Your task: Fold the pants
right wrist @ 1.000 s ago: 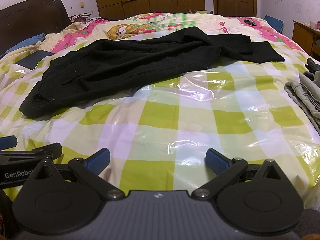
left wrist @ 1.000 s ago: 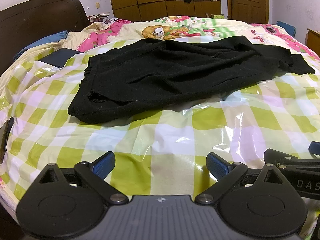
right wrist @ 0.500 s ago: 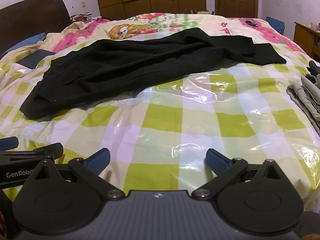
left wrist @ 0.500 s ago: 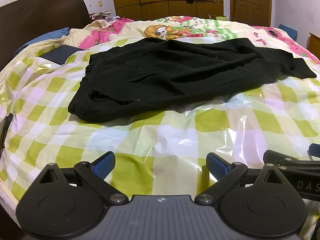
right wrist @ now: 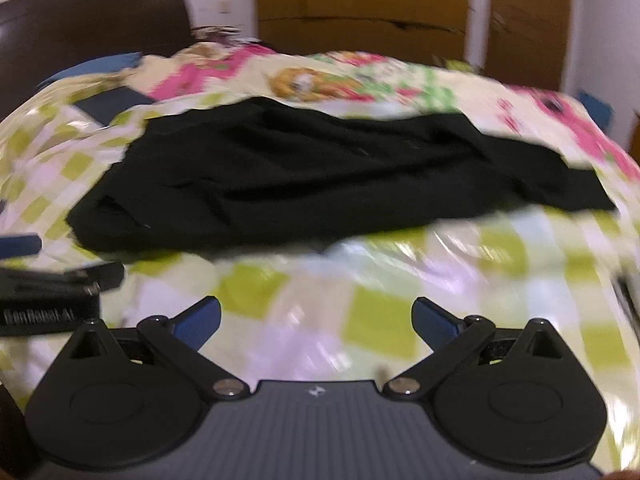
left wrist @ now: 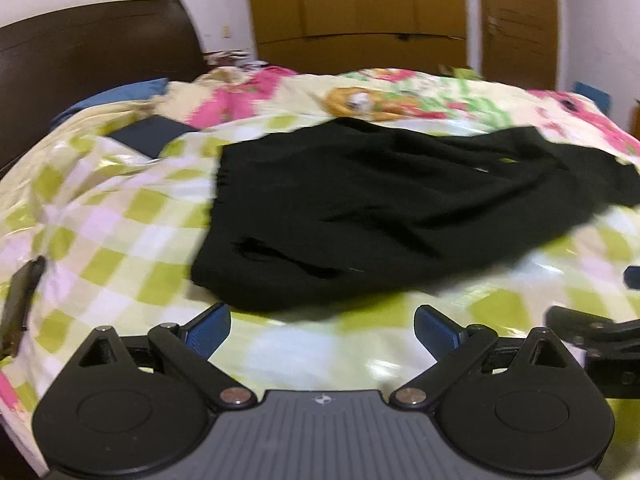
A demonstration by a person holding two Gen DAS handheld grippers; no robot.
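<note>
Left claw: the left claw (left wrist: 322, 330) hangs low over the checked bedspread (left wrist: 120, 216), blue fingertips (left wrist: 208, 328) spread wide, nothing between them — fully released.
Right claw: the right claw (right wrist: 316, 316) is just as wide apart, blue fingertips (right wrist: 434, 320) clear of any cloth, gripping nothing.
Side by side: the right claw's black linkage pokes into the left camera's right edge, and the left claw's body shows at the right camera's left edge, so the two sit close together.
Pants: the black pants (left wrist: 392, 216) lie spread across the bed, waistband end toward the left and nearest the left claw, legs running off to the right.
Pants from the right: in the right view the black pants (right wrist: 320, 184) stretch across the middle of the bed, beyond the fingertips, apart from them.
Near edge: the pants' near-left corner sits just beyond the left claw's left fingertip; touching or not, hard to call through the blur.
Backdrop: dark headboard (left wrist: 92, 56) on the left, wooden wardrobe (left wrist: 356, 12) behind, cartoon-print quilt (left wrist: 400, 96) past the pants.
</note>
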